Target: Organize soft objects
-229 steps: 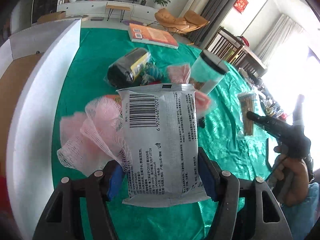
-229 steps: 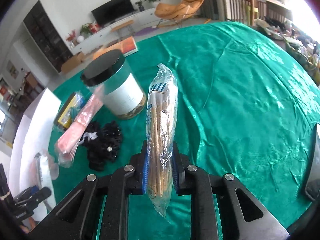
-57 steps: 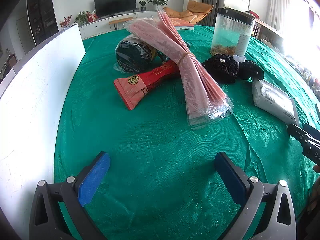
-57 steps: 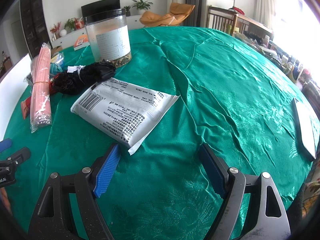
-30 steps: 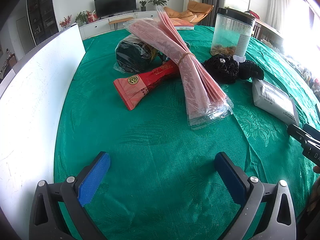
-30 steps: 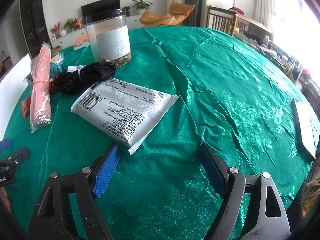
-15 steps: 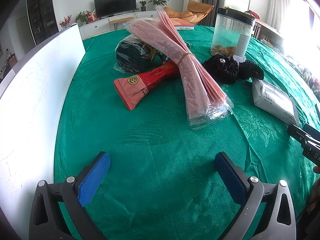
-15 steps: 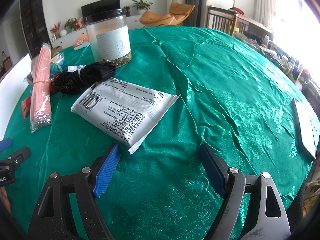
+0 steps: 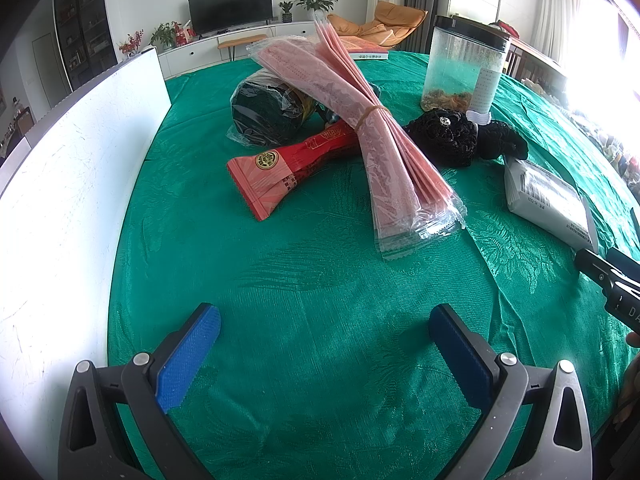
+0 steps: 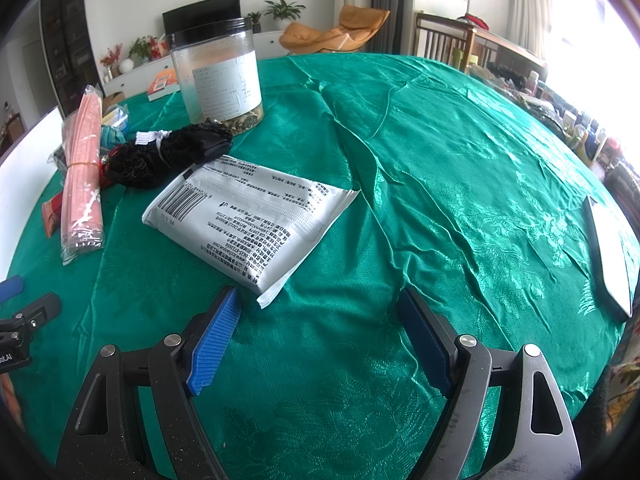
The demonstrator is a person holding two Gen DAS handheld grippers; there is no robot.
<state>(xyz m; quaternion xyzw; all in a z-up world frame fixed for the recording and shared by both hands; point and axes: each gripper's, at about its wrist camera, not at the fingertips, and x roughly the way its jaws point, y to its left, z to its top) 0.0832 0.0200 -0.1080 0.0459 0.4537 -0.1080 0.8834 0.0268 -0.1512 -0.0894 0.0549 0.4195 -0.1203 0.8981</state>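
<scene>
My left gripper (image 9: 324, 312) is open and empty above the green tablecloth (image 9: 320, 280). Beyond it lie a pink banded bundle in clear wrap (image 9: 372, 128), a red packet (image 9: 288, 164), a dark bagged roll (image 9: 264, 114) and black lace fabric (image 9: 460, 138). My right gripper (image 10: 318, 300) is open and empty, just short of the near corner of a white printed pack (image 10: 248, 216). That pack also shows in the left wrist view (image 9: 544, 204). The pink bundle (image 10: 82, 172) and black fabric (image 10: 168, 156) lie to its left.
A clear jar with a black lid (image 10: 218, 76) stands behind the black fabric, and shows in the left wrist view (image 9: 464, 68). A white board (image 9: 68, 184) runs along the left. A flat white device (image 10: 610, 252) lies at the right edge. A book (image 9: 364, 50) lies far back.
Since 7.6 s ago both grippers let go of their packs and pulled back. Over the last two seconds nothing has visibly moved.
</scene>
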